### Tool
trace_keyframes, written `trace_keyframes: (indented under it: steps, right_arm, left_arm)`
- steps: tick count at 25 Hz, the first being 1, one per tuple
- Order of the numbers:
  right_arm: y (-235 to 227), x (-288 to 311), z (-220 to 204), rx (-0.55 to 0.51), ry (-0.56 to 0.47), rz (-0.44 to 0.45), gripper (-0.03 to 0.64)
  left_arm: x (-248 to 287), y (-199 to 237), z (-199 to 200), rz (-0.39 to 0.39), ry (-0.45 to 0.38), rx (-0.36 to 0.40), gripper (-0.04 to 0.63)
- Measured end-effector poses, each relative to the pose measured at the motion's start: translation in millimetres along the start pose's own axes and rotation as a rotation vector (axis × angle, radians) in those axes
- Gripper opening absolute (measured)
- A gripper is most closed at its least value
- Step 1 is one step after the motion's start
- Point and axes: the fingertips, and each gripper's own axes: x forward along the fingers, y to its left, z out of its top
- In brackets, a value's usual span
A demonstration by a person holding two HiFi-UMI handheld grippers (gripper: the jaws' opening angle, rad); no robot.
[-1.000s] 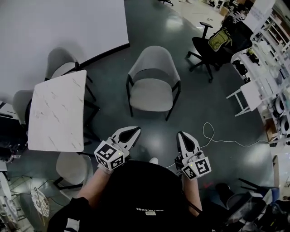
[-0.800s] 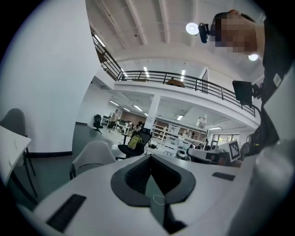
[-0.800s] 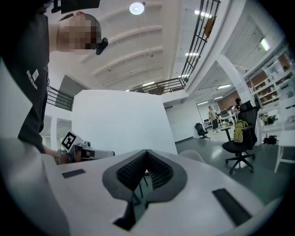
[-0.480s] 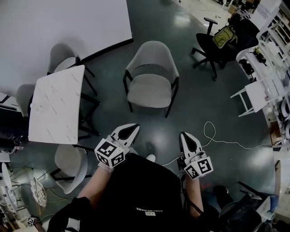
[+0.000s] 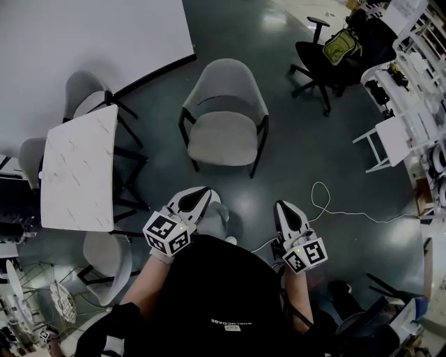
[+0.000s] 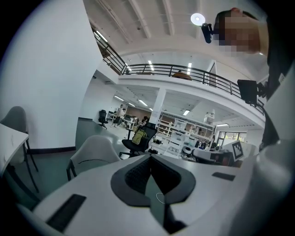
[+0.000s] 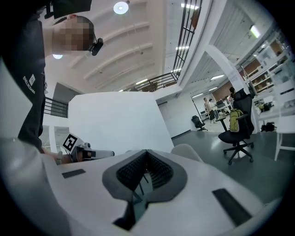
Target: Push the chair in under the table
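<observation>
- Both grippers have their jaws pressed together on nothing: left gripper (image 5: 203, 193), right gripper (image 5: 282, 206).
- Grey armchair (image 5: 224, 132) stands ahead of both tips, well apart from them, beside the marble-topped table (image 5: 77, 174), not under it.
- Right gripper view shows only its backrest top; the jaws cover the rest.

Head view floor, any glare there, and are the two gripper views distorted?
Head view: pale glare patches on the glossy floor at top. Left gripper view: fisheye bending, dark corners. Right gripper view: same bending, ceiling lamp blown out.
</observation>
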Motion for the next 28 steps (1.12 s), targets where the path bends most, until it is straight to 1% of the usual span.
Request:
trace_keyframes:
  steps: [6,12,15,19,22,24,26,28]
  right_arm:
    - [-36,49,9,-0.002,0.033,-0.013,0.011]
    - [-77,120,17,-0.01,0.069,-0.018,0.011]
    - [-98,157,21,-0.015,0.078,-0.017,0.011]
    - [-125,203,21,-0.027,0.107,-0.007,0.012]
    - [-151,235,28,-0.048,0.134,-0.005,0.012]
    - [-166,260,34,-0.07,0.157,0.013,0.014]
    - [-182,288,37,-0.113,0.188,0.053,0.017]
    - [-201,320,36,-0.168,0.236,0.1,0.029]
  left_arm:
    - [45,44,16,-0.003,0.004,-0.042,0.006]
    - [87,99,33,-0.002,0.047,-0.068,0.006]
    - [105,127,40,0.011,0.073,-0.061,0.006]
    - [120,154,44,0.034,0.133,-0.024,0.007]
    - [133,168,41,0.031,0.174,-0.031,0.008]
    - [140,176,38,0.042,0.194,-0.04,0.008]
    - [150,185,35,0.066,0.21,-0.051,0.012]
    - [164,190,29,0.094,0.232,-0.07,0.034]
